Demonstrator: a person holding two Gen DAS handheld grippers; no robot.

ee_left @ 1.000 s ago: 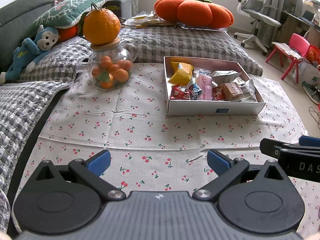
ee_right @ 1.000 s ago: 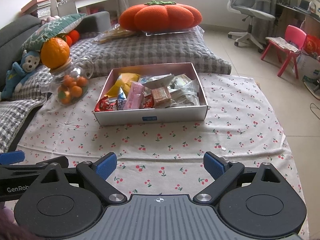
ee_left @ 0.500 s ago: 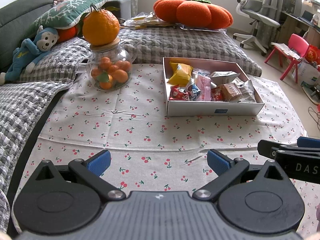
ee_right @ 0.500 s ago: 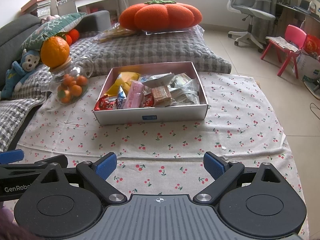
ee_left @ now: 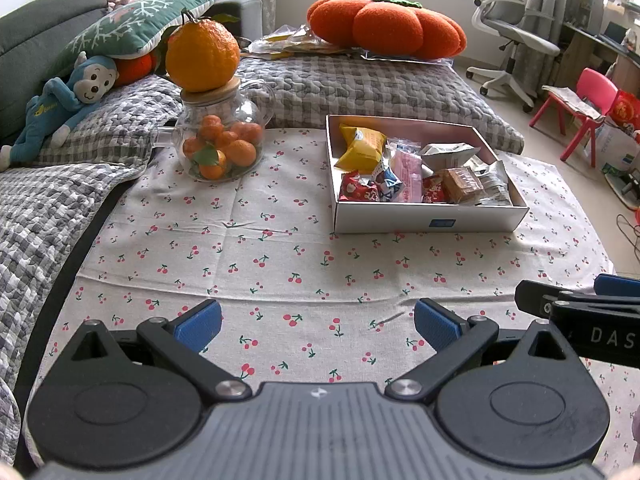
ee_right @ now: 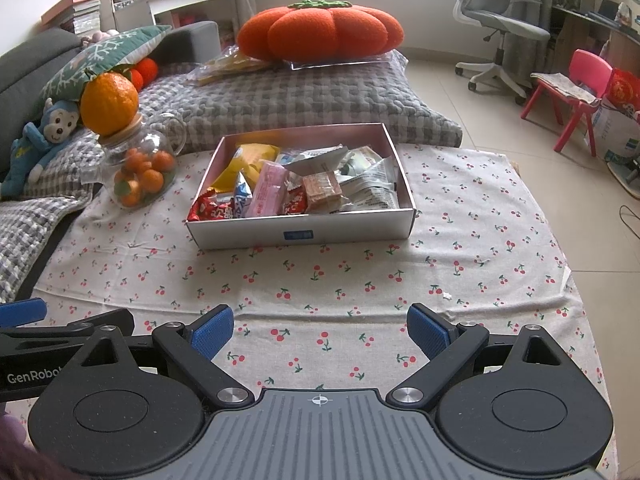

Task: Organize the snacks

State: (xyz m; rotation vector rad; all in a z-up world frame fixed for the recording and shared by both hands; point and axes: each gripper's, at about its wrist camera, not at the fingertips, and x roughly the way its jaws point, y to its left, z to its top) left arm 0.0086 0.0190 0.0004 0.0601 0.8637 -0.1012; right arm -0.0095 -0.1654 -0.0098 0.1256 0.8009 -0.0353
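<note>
Left wrist: both tongs (ee_left: 316,326) (ee_right: 320,330) apart, empty | right wrist only: box (ee_right: 300,232) front, floor right

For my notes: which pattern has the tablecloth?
The tablecloth is off-white with small red cherries; the right wrist view shows it best.

Cherry-print tablecloth (ee_left: 248,248) spread flat across the foreground. Glass jar (ee_left: 219,148) of small oranges at 10 o'clock on it, wooden lid on, large orange (ee_left: 202,60) resting on top. Blue plush monkey (ee_left: 60,100) at 9 o'clock on grey checked bedding. Pumpkin cushion (ee_left: 384,26) at 12 o'clock. Office chair (ee_left: 516,36) and pink child's chair (ee_left: 580,108) at 2 o'clock on tiled floor.
</note>
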